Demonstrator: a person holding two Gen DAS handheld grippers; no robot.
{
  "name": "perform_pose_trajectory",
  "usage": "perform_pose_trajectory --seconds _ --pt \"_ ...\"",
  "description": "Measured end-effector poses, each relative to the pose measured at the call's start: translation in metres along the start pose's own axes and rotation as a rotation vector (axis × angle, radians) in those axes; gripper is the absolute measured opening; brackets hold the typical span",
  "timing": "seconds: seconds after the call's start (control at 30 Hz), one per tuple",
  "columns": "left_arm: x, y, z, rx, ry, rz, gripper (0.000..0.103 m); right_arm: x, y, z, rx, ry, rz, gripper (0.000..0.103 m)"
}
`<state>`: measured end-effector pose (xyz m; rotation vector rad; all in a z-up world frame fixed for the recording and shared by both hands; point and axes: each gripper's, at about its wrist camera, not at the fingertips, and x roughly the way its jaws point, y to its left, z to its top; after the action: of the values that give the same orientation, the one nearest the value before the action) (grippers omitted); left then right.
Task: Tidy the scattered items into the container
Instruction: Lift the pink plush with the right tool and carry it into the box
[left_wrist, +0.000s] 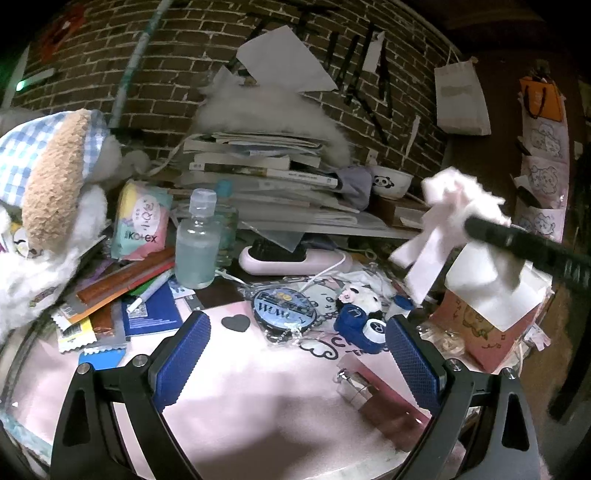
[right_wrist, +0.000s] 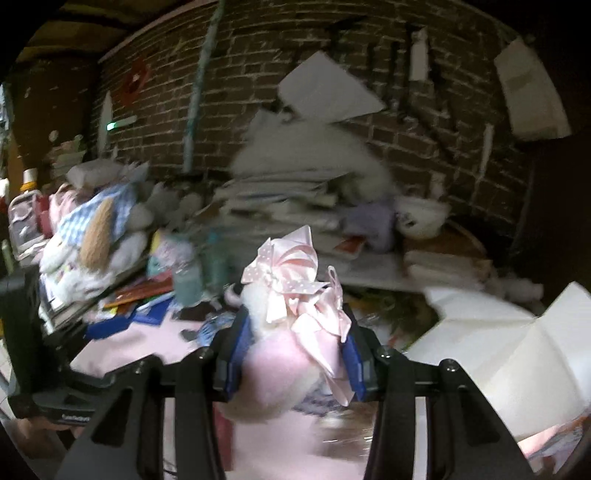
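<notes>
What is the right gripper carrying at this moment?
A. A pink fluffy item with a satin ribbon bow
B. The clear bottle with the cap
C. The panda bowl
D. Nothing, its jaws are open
A: in the right wrist view the right gripper has its blue pads closed on the pink fluffy item with a satin bow, lifted above the table.

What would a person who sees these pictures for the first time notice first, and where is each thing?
First comes the pink satin bow on a fluffy pink item, clamped in the right gripper and raised above the cluttered desk; the left camera shows it at upper right. Next, the left gripper hangs open over the pink mat. Behind, a clear bottle stands before a tall stack of books by the brick wall.
</notes>
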<state>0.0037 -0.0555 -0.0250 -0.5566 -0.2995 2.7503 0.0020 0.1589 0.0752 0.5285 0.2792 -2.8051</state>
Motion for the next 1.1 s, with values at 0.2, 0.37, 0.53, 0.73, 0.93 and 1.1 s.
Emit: perform_pose_trajectory --seconds 0.2,0.37,0.53,0.73,0.93,1.1 --pt "0.002 -0.005 0.000 0.009 0.007 -0.005 0.095 -0.012 -0.044 0.012 0.008 0.028 -0.141 0.042" --pt "0.004 -0.010 0.001 0.018 0.013 -0.007 0.095 -0.013 -0.088 0.010 0.037 0.130 -0.203 0.042" --pt "0.006 -0.016 0.001 0.029 0.020 -0.009 0.095 -0.007 -0.122 0.003 0.038 0.248 -0.244 0.042" --pt "0.010 -0.025 0.001 0.047 0.034 -0.014 0.095 0.003 -0.147 -0.011 0.009 0.393 -0.260 0.042" --pt "0.013 -0.031 0.001 0.058 0.044 -0.024 0.095 0.028 -0.169 -0.016 0.013 0.587 -0.214 0.042" --pt "0.015 -0.032 0.000 0.062 0.055 -0.018 0.095 0.045 -0.176 -0.019 0.005 0.704 -0.171 0.044"
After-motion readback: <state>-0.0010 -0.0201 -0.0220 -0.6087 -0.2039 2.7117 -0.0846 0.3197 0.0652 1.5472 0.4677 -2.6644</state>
